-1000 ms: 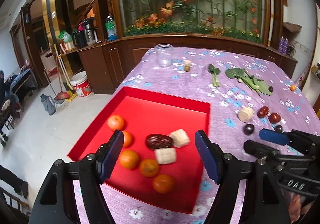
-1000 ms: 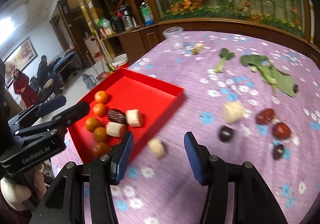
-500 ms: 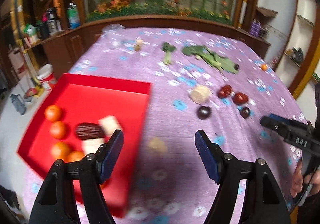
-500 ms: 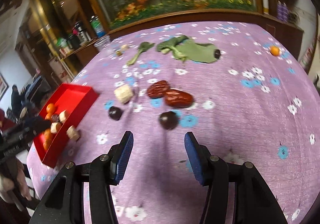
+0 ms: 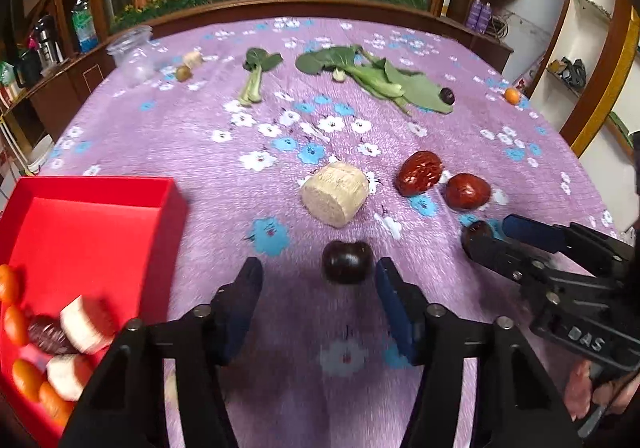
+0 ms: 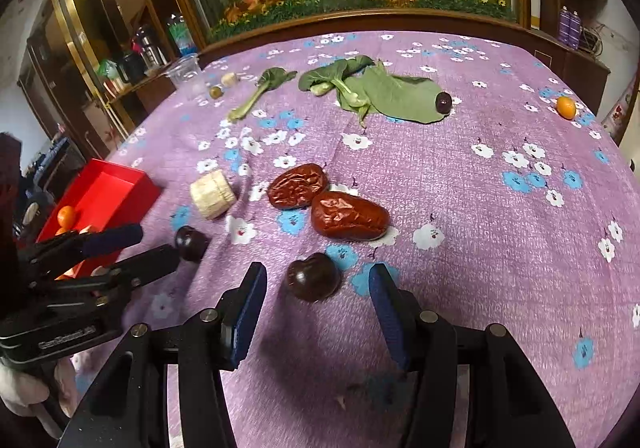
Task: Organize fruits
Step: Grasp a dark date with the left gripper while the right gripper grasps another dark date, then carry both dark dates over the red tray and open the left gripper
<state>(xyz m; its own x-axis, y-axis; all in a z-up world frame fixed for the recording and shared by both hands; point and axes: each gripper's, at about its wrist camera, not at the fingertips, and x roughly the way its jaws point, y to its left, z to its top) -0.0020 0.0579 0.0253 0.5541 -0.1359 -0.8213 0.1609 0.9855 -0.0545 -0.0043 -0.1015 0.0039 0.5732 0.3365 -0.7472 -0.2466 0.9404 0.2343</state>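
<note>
Fruit sorting partly done, both grippers empty.

Two dark round plums lie loose on the purple flowered worktop: one (image 5: pixel 347 262) just ahead of the wide-spread left gripper (image 5: pixel 318 298), the other (image 6: pixel 313 277) between the wide fingers of the right gripper (image 6: pixel 318 302). Oranges, a date and pale chunks already sit in the red tray (image 5: pixel 100 224) at the left edge; two wrinkled red dates (image 6: pixel 328 202), a pale chunk (image 6: pixel 213 194) and a far orange (image 6: pixel 566 107) remain out.

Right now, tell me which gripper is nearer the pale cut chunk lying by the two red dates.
Left. The left gripper sits open just short of the pale chunk, one dark plum between them. The right gripper is farther, off to its right, open around another dark plum.
</note>
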